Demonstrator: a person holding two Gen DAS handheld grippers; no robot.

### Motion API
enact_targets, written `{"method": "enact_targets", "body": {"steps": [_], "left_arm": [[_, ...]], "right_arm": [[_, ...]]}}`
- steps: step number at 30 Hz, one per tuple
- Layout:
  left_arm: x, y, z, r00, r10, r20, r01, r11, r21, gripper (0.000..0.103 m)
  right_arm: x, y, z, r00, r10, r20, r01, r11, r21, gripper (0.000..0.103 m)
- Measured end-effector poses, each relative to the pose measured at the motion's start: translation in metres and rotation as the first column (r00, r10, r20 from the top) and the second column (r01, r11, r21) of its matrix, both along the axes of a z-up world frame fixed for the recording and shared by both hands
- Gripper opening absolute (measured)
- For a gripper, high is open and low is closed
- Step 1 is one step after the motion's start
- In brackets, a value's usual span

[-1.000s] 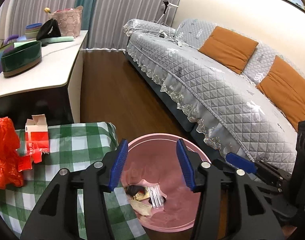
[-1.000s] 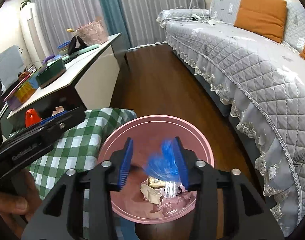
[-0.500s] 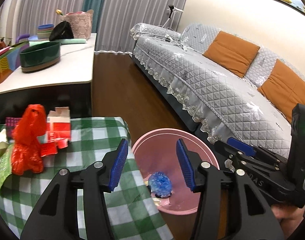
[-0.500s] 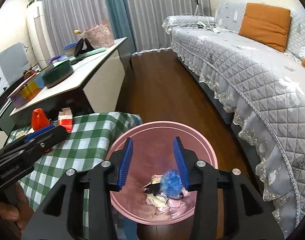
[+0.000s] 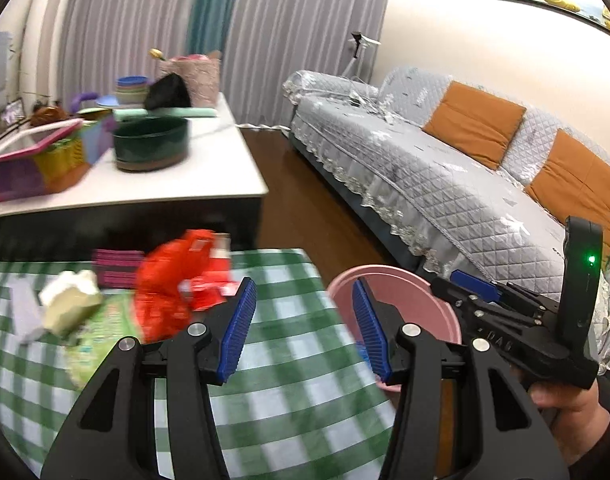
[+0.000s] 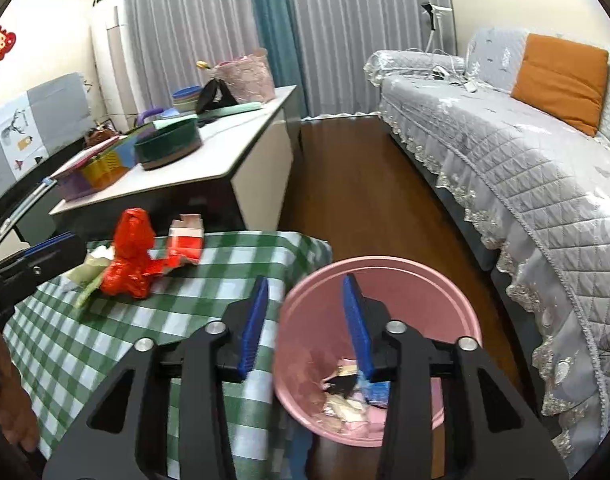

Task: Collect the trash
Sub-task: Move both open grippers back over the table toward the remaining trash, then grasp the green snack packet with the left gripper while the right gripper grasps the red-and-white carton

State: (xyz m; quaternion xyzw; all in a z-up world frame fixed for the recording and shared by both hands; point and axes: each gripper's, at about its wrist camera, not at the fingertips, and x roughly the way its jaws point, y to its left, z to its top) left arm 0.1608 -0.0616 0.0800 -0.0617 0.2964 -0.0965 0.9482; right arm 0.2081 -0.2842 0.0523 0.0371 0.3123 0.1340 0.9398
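Trash on the cloth: a red plastic bag (image 6: pixel 131 254), a torn red-and-white carton (image 6: pixel 185 242) and crumpled paper (image 5: pixel 71 300) lie bunched at the far side of the green-checked counter (image 6: pixel 105 340).
Sofa: grey quilted sofa (image 6: pixel 525 184) with orange cushions along the right.
Bin: pink bin (image 6: pixel 385 280) just off the counter's corner, wrappers and a blue bag at its bottom.
Left hand-held gripper (image 5: pixel 303 324): jaws apart, nothing between them, over the cloth's edge.
Right hand-held gripper (image 6: pixel 307 324): jaws have just been closing, still parted and empty, straddling the bin's rim.
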Motion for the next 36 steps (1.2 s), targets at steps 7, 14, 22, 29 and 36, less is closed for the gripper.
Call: {"method": "enact_targets", "body": {"steps": [7,14,22,29,36], "left_arm": [[-0.021,0.071,0.011,0.995,0.095,0.016,-0.096,0.995,0.039,0.050],[-0.034,0.121,-0.019,0.983,0.185,-0.013,-0.184,0.981,0.054,0.050],[-0.023,0.140,-0.052,0.972,0.220,-0.079,-0.215,0.974,0.072,0.050],[-0.013,0.119,-0.072,0.979,0.186,-0.087,-0.170,0.971,0.171,0.050],[0.002,0.103,-0.089,0.977,0.190,-0.095,-0.160,0.954,0.254,0.050]], "right_arm": [[-0.009,0.036,0.009,0.997,0.068,0.038,-0.070,0.997,0.036,0.024],[-0.009,0.077,0.003,0.989,0.146,0.036,-0.147,0.989,0.030,0.024],[0.007,0.108,-0.015,0.982,0.188,-0.007,-0.188,0.982,0.033,0.024],[0.024,0.120,-0.028,0.981,0.191,-0.033,-0.190,0.981,0.041,0.024],[0.042,0.126,-0.041,0.980,0.186,-0.064,-0.181,0.981,0.072,0.024]]}}
